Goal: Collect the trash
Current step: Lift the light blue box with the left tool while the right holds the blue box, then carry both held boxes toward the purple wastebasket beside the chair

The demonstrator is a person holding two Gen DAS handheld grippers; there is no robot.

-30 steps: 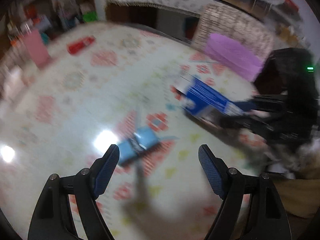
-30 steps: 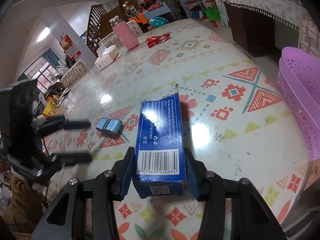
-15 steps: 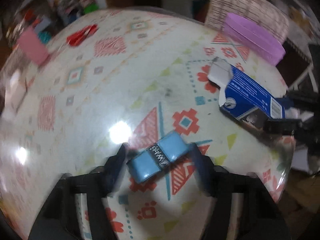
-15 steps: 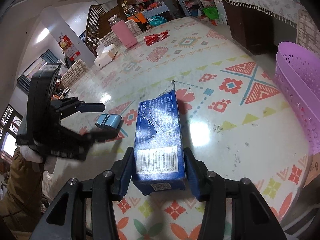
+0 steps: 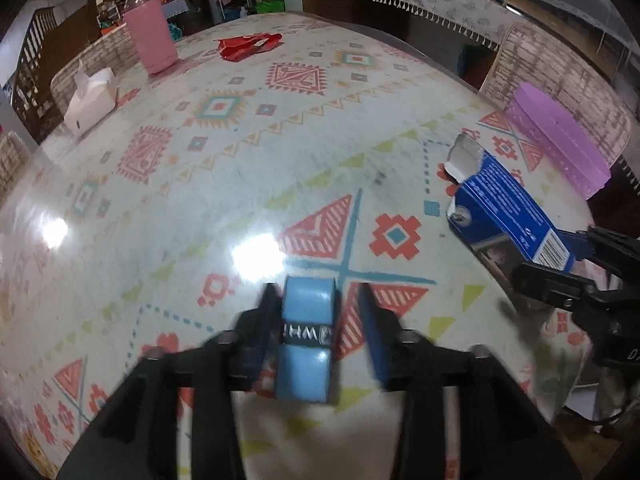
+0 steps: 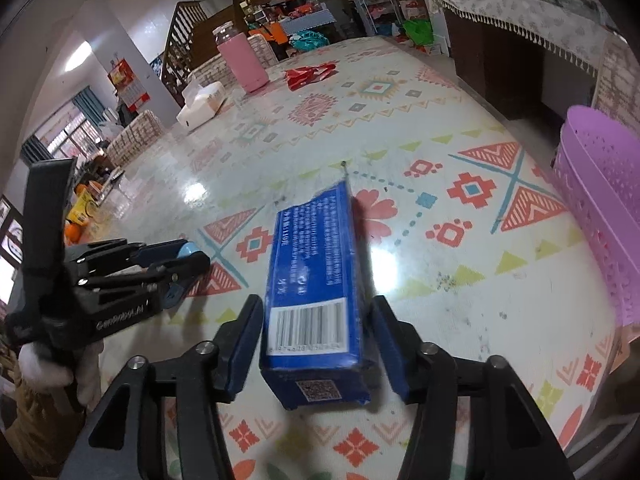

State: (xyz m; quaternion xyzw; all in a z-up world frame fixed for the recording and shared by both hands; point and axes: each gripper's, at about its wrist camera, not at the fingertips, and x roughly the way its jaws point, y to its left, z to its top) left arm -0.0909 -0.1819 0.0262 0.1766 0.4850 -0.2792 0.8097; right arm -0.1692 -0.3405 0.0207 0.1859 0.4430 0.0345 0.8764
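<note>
Trash on the bench is being handled by both hands at once, and both grips have just changed. Nearest the left gripper (image 5: 316,336), the small light-blue roll (image 5: 307,336) that lay ahead of wide-spread jaws a second ago now sits between them. The jaws are closing: one pad looks to be against the roll's side, while a gap shows at the other. That pickup is nearly made but not yet secure, I judge.

On the right, the change runs the other way. The right gripper (image 6: 318,344), which clamped the blue carton (image 6: 316,276) half a second ago, has its jaws opening. Slim gaps now show on both sides of the carton, which lies on the bench with its torn end pointing away. It seems to be let go short of the purple basket (image 6: 600,208), which stands just off the bench edge to the right. So the carton is not yet collected and may need re-gripping.

Farther off, a crumpled red wrapper (image 5: 248,45) still waits near the pink bottle (image 5: 150,36) and the white tissue box (image 5: 90,100).
</note>
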